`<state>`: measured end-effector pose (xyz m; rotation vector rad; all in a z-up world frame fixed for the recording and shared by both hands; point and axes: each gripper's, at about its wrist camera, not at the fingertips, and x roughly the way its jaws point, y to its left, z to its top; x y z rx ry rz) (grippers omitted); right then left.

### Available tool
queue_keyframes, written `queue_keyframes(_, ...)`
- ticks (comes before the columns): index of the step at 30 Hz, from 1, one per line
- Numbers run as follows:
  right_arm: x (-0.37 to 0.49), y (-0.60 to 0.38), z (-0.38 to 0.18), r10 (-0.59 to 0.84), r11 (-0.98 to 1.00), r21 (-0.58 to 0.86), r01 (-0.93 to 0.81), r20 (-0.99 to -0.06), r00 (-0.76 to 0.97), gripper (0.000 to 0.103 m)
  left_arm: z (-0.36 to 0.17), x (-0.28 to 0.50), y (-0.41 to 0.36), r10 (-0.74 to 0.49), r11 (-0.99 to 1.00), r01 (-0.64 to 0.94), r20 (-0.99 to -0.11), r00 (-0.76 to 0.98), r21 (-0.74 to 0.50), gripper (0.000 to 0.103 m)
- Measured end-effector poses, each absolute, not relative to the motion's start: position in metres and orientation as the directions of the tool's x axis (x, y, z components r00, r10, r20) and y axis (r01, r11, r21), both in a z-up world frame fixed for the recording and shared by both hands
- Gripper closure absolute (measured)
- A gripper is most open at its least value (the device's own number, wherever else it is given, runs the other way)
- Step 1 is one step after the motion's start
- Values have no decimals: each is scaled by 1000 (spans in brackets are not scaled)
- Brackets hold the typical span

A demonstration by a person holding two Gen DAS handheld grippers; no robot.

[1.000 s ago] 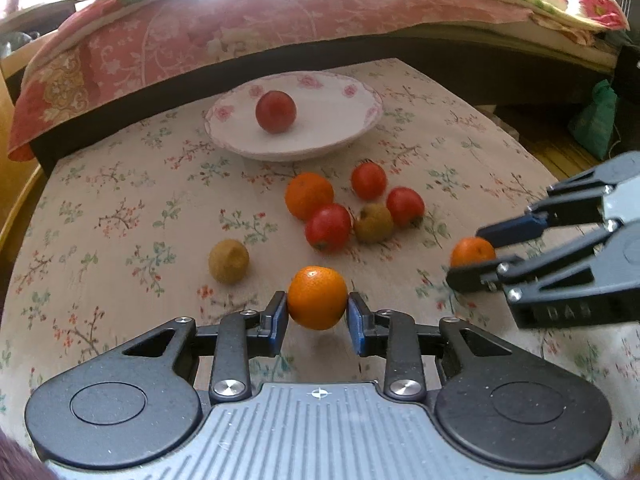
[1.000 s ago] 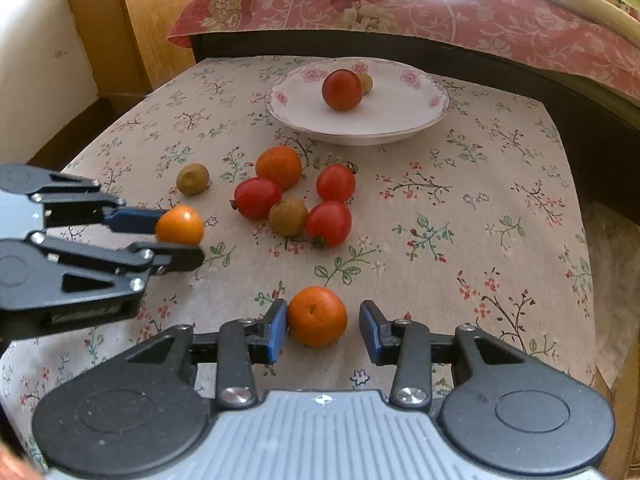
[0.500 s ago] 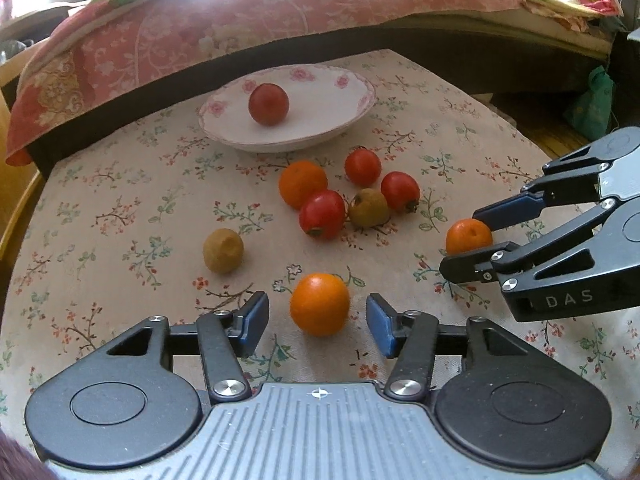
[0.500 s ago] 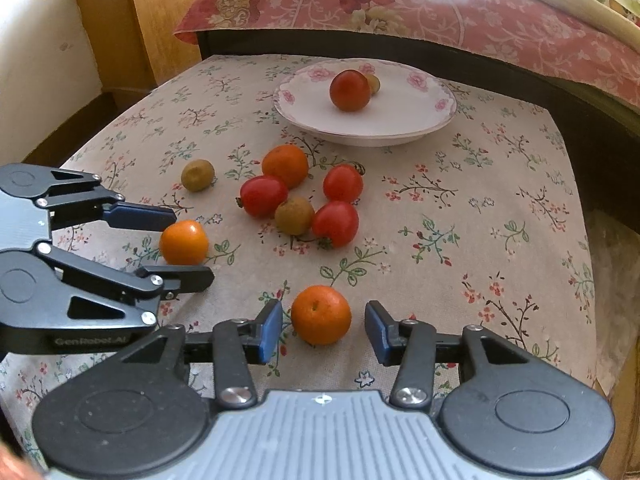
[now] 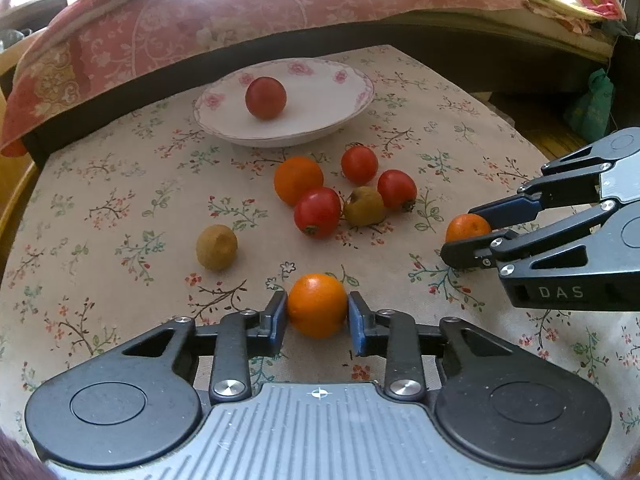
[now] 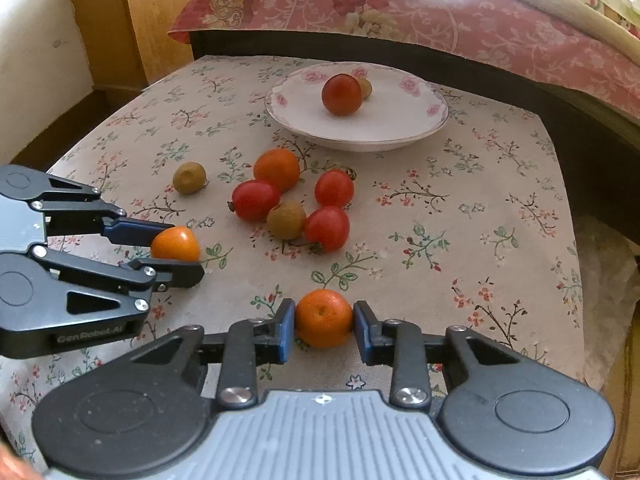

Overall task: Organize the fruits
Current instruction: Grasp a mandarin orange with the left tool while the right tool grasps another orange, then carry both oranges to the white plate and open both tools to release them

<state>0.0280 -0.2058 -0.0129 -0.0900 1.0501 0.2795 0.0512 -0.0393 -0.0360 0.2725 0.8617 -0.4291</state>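
Note:
My left gripper is shut on an orange low over the flowered tablecloth. My right gripper is shut on a second orange; in the left wrist view that right gripper shows at the right edge, pinching it. Further back stands a white flowered plate holding a red fruit and, behind it, a small brownish fruit. Between plate and grippers lies a cluster: one orange, three red fruits and a brown fruit.
A lone brown fruit lies left of the cluster. A bed with a pink flowered cover runs along the table's far edge. A wooden cabinet stands at the far left, and the table drops off on the right side.
The left gripper, shut on its orange a second ago, opened half a second ago and has closed on it again. The right gripper's fingers have closed onto their orange too.

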Motion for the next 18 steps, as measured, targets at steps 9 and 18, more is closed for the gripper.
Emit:
queue_keyframes(9, 37, -199, 1, 196, 960, 60, -272, -842, 503, 70, -20, 59, -42, -258, 896, 442, -747, 613, 53, 63)
queue_keyframes(18, 44, -191, 12, 195, 961, 52, -272, -825, 531, 70, -12, 63, -46, -263, 900, 433, -727, 634, 53, 63)
